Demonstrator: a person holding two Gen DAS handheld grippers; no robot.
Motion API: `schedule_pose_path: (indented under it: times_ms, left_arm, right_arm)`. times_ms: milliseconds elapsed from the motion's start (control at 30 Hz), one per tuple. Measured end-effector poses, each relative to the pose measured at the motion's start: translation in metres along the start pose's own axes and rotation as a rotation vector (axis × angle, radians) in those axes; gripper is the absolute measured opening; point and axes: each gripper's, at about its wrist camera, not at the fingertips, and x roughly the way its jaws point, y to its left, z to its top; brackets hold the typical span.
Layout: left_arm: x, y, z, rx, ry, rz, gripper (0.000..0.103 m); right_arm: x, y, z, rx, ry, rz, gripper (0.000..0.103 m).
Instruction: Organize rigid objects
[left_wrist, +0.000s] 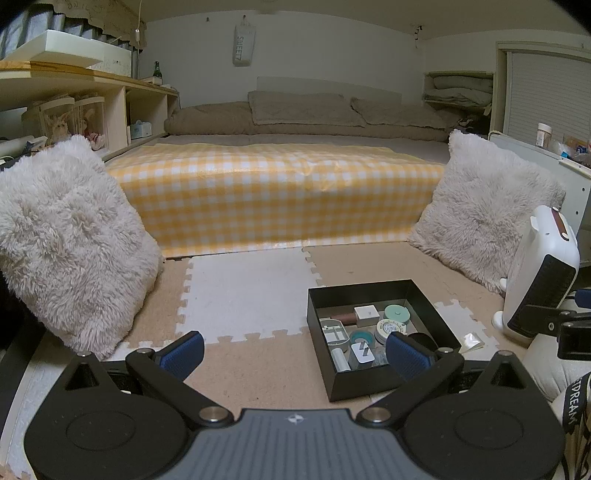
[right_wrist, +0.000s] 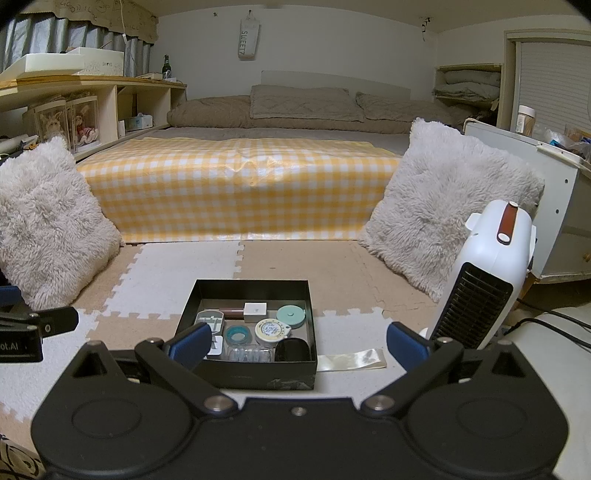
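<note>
While both of your grippers hover spread and empty above the foam floor mat (right_wrist: 295, 266), the black box (right_wrist: 251, 373) sits on that mat. It lies ahead and right of your left gripper (left_wrist: 295, 352), whose right finger overlaps it, and just ahead-left of your right gripper (right_wrist: 297, 345). Inside lie a mint tape measure (right_wrist: 290, 316), a white cube (right_wrist: 255, 310) and a teal ring (right_wrist: 237, 334).

Left wrist: looking low across the floor toward the bed (left_wrist: 273, 184), black box (left_wrist: 373, 380) lower right.
Right wrist: facing likewise, box (right_wrist: 255, 374) near, lower centre.
Shared: bed, box, heater (left_wrist: 543, 273).
</note>
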Motion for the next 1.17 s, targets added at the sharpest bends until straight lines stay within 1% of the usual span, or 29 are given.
schedule_pose_path:
  times_ms: [1167]
  left_arm:
    - [0.0014, 0.0031, -0.0038, 0.001, 0.006, -0.001, 0.103]
  right_arm:
    - [-0.0001, -0.0003, 0.0001, 0.001, 0.0, 0.001, 0.102]
